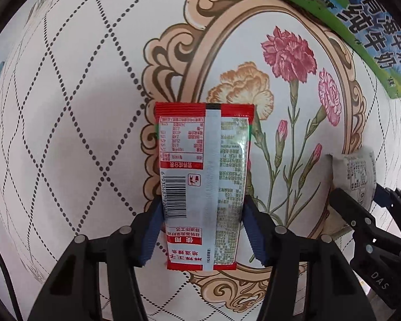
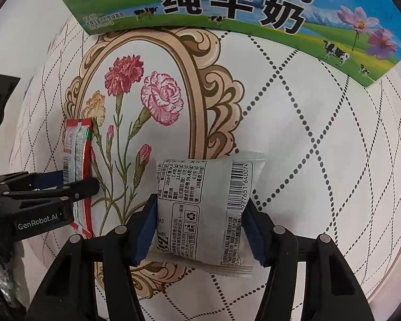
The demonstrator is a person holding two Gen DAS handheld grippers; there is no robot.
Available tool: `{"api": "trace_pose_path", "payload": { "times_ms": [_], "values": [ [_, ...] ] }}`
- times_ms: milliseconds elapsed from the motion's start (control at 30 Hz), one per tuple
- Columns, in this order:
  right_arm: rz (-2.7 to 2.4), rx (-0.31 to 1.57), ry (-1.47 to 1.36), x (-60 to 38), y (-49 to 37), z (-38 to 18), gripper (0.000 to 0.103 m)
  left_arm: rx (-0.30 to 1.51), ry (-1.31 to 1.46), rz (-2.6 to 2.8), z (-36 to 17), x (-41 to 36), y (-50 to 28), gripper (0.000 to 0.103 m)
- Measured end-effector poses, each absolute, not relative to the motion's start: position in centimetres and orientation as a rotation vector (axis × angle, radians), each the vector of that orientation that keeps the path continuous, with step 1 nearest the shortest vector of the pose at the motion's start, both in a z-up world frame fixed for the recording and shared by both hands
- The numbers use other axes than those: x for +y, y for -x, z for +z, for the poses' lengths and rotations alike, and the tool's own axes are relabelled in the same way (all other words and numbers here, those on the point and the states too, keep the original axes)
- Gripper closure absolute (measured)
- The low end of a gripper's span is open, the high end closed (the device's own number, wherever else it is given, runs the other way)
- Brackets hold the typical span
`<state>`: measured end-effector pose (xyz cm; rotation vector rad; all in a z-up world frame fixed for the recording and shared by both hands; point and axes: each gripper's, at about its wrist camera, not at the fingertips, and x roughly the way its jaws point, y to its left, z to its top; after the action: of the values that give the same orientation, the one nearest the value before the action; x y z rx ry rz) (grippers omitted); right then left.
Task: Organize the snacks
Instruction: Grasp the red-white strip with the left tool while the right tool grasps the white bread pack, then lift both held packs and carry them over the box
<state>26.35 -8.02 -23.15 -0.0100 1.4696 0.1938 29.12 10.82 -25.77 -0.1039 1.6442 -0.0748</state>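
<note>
A red and silver snack packet [image 1: 203,160] lies back side up on the flowered tablecloth [image 1: 80,107]. My left gripper [image 1: 201,200] points down over it, and its blue pads [image 1: 151,232] press on the packet's two long edges at the lower half. To the right, a puffy white snack packet [image 2: 200,206] is pinched at the waist between the pads of my right gripper [image 2: 200,200]. Each view shows the other gripper at its side: the left gripper [image 2: 66,184] around the red packet [image 2: 76,155], the right gripper [image 1: 361,190] around the white packet [image 1: 357,171].
A milk carton box [image 2: 227,8] printed with green pasture, cows and flowers stands along the far edge, also in the left wrist view as the box [image 1: 361,21]. The tablecloth [image 2: 320,133] shows an oval flower frame and dotted diamonds.
</note>
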Motion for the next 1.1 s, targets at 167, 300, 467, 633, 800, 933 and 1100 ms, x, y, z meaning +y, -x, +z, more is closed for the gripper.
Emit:
{"api": "trace_pose_path", "payload": {
  "times_ms": [167,300,467,633,800,933,1100],
  "values": [
    [0.191,1.479,0.041,-7.1,-26.4,-24.1,0.042,1.604,0.075,-0.057,-25.7,8.8,-28.5,0.052],
    [0.201,1.450,0.026,-7.3,-25.7,-23.5,0.047,1.575,0.057,-0.073,-23.3,6.3,-27.7,0.058],
    [0.227,1.415,-0.041,-8.5,-24.3,-22.0,0.050,1.557,0.090,-0.123,-20.9,5.2,-26.7,0.059],
    [0.268,1.367,-0.140,-10.0,-23.0,-19.4,0.050,1.507,0.082,-0.185,-17.1,2.4,-25.9,0.059],
    [0.290,1.271,-0.217,-12.9,-22.6,-14.6,0.050,1.428,0.122,-0.280,-11.1,-0.9,-26.9,0.059],
    [0.286,1.156,-0.264,-15.8,-24.3,-9.3,0.050,1.352,0.110,-0.362,-5.6,-3.5,-30.1,0.059],
    [0.256,1.061,-0.278,-18.8,-28.9,-4.9,0.050,1.315,0.072,-0.404,-2.2,-2.7,-36.1,0.059]
  ]
}}
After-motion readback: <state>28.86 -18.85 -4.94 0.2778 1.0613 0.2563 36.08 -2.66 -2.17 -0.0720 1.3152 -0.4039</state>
